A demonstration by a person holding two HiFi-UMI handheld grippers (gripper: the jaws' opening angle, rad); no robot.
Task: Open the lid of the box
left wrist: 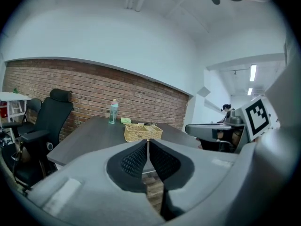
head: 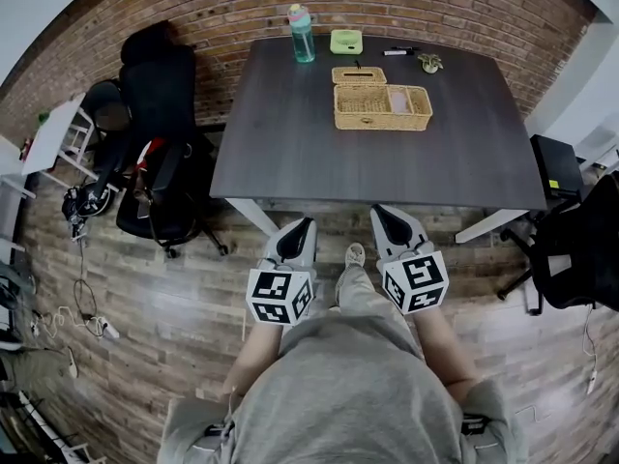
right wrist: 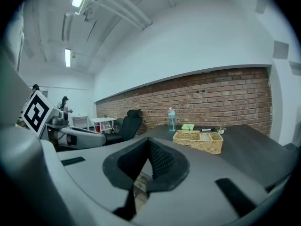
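Where brick wall [head: 387, 3] backs dark table [head: 290, 153]: one wicker box [head: 382, 107] at 12 o'clock, one bottle [head: 302, 34] at 11; left gripper [head: 306, 224], right gripper [head: 380, 213] clenched, empty.

Your left hand-held gripper [head: 302, 228] and right hand-held gripper [head: 385, 218] sit side by side in front of your waist, both pointing forward and tipped slightly down. Each has its jaws pressed together with nothing between them. Your forearms [head: 253, 356] run back from the marker cubes [head: 280, 296], close to your sides.
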